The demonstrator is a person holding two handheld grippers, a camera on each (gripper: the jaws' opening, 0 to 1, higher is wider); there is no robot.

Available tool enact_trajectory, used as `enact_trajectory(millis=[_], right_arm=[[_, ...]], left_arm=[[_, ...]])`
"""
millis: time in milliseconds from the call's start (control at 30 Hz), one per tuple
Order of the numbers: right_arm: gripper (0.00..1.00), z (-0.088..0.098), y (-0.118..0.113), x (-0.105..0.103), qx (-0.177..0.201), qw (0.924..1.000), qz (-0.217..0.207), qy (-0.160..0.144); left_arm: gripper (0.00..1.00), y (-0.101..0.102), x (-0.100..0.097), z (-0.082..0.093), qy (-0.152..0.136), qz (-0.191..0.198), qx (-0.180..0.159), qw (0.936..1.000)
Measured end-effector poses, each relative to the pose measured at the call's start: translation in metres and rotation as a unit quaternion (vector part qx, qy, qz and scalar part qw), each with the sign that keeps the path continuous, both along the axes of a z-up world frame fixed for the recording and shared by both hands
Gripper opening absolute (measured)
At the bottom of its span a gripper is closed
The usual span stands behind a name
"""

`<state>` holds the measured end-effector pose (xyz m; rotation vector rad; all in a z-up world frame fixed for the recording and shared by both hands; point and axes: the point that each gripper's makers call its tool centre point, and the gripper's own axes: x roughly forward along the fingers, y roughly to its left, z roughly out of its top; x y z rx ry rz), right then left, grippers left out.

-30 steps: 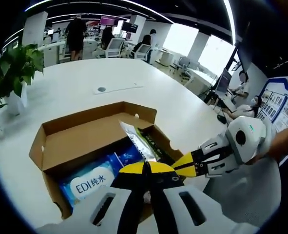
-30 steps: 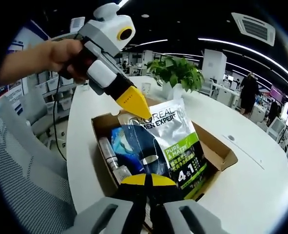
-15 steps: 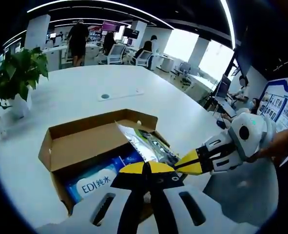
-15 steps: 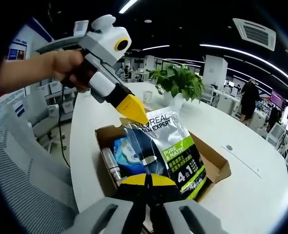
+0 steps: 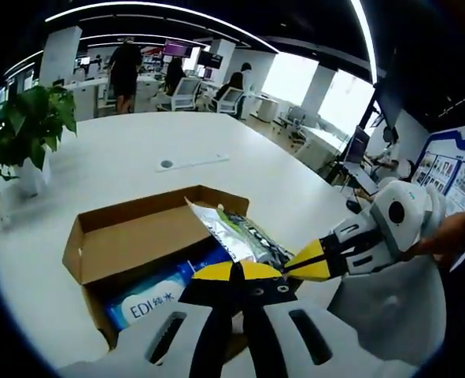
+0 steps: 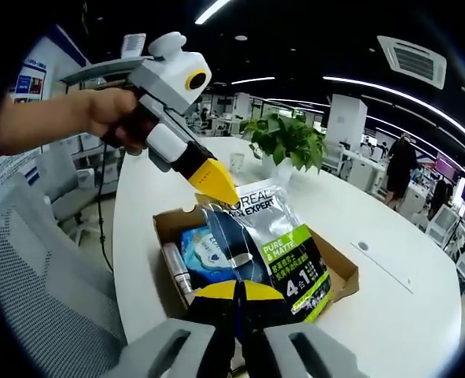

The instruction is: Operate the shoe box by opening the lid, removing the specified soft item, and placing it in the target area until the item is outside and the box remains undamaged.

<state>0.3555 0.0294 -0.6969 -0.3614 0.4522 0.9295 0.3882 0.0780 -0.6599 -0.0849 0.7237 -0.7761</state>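
Observation:
An open cardboard shoe box (image 5: pixel 130 228) (image 6: pixel 338 268) lies on the white table. A silver and green L'Oreal pouch (image 6: pixel 275 248) (image 5: pixel 228 228) is held up above the box, slanting. My left gripper (image 5: pixel 236 272) (image 6: pixel 220 191) is shut on the pouch's top corner. My right gripper (image 6: pixel 234 290) (image 5: pixel 297 266) is shut on its lower edge. Still inside the box are a blue wipes pack (image 5: pixel 149 303) (image 6: pixel 204 244) and a small bottle (image 6: pixel 174 266) along one wall.
A potted plant (image 5: pixel 23 126) (image 6: pixel 283 138) stands on the table (image 5: pixel 216 134) beyond the box. A grey mesh chair (image 6: pixel 27 299) sits beside the table edge. A round grommet (image 5: pixel 166 164) is set in the tabletop. People stand at desks far behind.
Both grippers have risen a little with the pouch between them, so the pouch sits higher over the box. The box and its contents have stayed put.

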Motion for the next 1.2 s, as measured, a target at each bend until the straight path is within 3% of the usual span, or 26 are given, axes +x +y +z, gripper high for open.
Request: enact_trajectory(millis=[600, 1200], right_arm=[[0.0, -0.009, -0.044, -0.002, -0.022, 0.9995, -0.023, 0.006], [0.0, -0.038, -0.082, -0.002, -0.042, 0.9977, -0.045, 0.029]], left_arm=[[0.0, -0.047, 0.001, -0.01, 0.006, -0.041, 0.002, 0.9991], [0.0, -0.084, 0.005, -0.036, 0.022, -0.068, 0.02, 0.9973]])
